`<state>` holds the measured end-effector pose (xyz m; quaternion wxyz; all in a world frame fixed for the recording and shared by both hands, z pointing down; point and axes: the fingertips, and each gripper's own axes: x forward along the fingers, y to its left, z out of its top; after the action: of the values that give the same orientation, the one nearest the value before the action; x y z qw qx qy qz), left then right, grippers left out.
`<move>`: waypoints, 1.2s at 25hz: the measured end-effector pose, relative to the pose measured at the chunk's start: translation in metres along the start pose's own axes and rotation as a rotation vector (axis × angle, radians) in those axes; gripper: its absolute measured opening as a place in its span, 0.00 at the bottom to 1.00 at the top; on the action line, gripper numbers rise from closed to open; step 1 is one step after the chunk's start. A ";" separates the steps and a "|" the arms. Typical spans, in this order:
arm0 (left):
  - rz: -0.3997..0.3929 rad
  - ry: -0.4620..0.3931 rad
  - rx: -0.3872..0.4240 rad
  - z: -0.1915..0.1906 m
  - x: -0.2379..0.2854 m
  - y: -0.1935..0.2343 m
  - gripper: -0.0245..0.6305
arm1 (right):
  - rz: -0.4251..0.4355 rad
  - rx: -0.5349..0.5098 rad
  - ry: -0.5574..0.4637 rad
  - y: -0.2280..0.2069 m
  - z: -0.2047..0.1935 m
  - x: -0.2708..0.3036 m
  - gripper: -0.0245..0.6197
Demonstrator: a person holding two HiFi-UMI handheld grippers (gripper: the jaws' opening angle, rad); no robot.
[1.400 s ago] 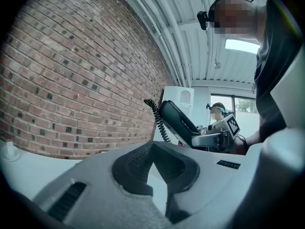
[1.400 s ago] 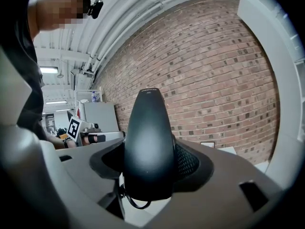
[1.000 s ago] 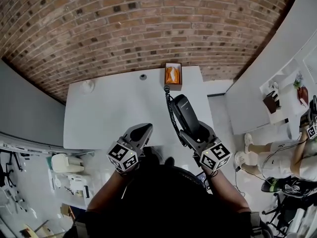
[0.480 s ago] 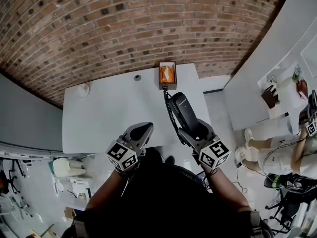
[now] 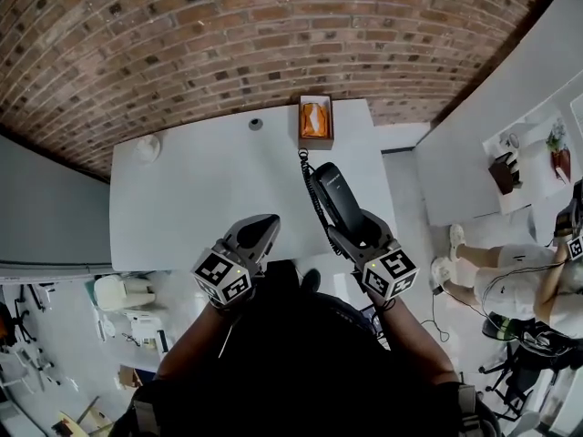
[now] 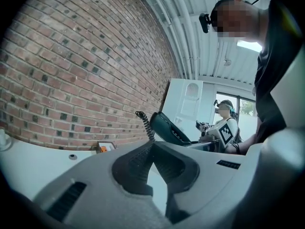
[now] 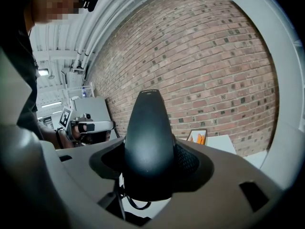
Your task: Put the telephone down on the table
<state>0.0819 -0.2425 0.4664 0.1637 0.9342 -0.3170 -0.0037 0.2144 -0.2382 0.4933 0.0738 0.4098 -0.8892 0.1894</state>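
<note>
- Head view: clamping the black telephone (image 5: 335, 192) by its near end in the right tool (image 5: 353, 233), over the right part of the white desk (image 5: 200, 198), close to its front edge; no telling here whether the handset is touching the desktop.
- Trailing the coiled cord (image 5: 314, 209) along the telephone's left side, toward the desk's far edge.
- Holding the left tool (image 5: 259, 231) at the desk's front edge, apart from the telephone on its left, jaws drawn together.
- Taking in a small orange box (image 5: 315, 119) sitting at the desk's far edge, against the brick wall (image 5: 273, 35).
- Left gripper view: pressing the two jaws tip to tip, gripping nothing.
- Looking past those tips at the telephone tilting upward, the coiled cord rising beside it, and the orange box lying low by the brick wall.
- Catching a second person (image 6: 226, 123) in the background on the right, with a marker cube in front of them.
- Right gripper view: squeezing the telephone between both jaws, the handset filling the gap and pointing up and ahead toward the brick wall.
- Showing the cord looping below the jaws, and the orange box resting on the desk beyond, to the right of the handset.
</note>
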 end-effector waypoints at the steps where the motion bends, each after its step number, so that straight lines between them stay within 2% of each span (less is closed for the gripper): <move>1: 0.001 0.005 -0.007 -0.003 0.000 0.004 0.05 | -0.002 0.003 0.011 -0.002 -0.005 0.006 0.45; 14: -0.009 0.058 -0.048 -0.019 0.005 0.068 0.05 | -0.034 0.050 0.156 -0.019 -0.058 0.075 0.45; 30: -0.004 0.129 -0.113 -0.040 0.018 0.114 0.05 | -0.048 0.099 0.278 -0.055 -0.127 0.140 0.45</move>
<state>0.0333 -0.3255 0.5409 0.2364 0.9224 -0.3029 0.0382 0.1617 -0.3181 0.6654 0.1803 0.4040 -0.8500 0.2859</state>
